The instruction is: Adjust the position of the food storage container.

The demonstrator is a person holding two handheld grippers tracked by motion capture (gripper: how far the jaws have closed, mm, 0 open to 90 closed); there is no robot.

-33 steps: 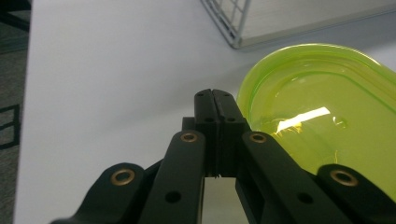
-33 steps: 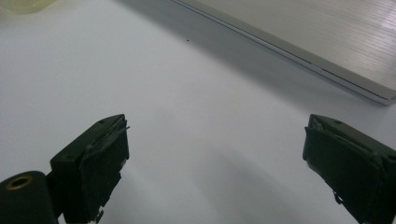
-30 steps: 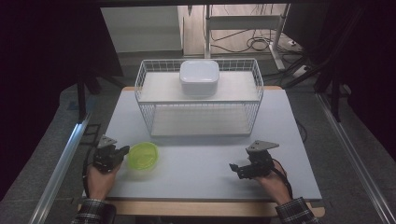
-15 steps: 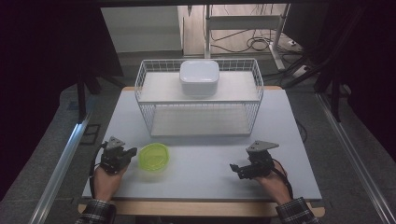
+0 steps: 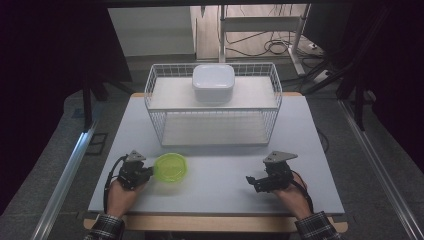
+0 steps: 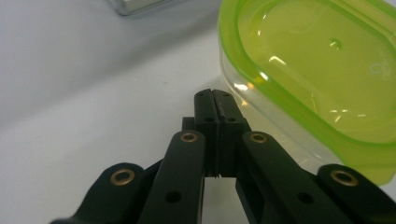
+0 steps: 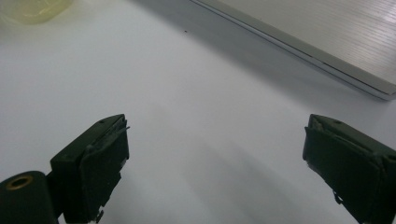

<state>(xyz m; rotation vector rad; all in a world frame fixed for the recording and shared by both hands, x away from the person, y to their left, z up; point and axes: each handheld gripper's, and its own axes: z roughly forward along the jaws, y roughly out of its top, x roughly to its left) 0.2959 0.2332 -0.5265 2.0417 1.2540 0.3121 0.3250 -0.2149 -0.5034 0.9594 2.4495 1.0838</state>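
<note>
A small clear container with a lime-green lid (image 5: 171, 167) sits on the white table near its front left. My left gripper (image 5: 147, 172) lies just left of it, shut with nothing between the jaws. In the left gripper view the closed tips (image 6: 214, 95) rest against the container's clear side wall (image 6: 317, 70). My right gripper (image 5: 252, 182) rests low over the table at the front right, open and holding nothing. In the right gripper view its two pads (image 7: 215, 154) stand wide apart over bare table, with the container (image 7: 32, 9) far off at the top left.
A white wire rack (image 5: 215, 132) stands across the middle of the table (image 5: 220, 187), and a white lidded box (image 5: 213, 82) sits on its upper shelf. The rack's base edge (image 7: 327, 51) runs ahead of the right gripper. Dark floor and metal rails flank the table.
The left gripper has slid to the right along the table, and the green-lidded container has shifted right ahead of it. The right gripper has kept still.
</note>
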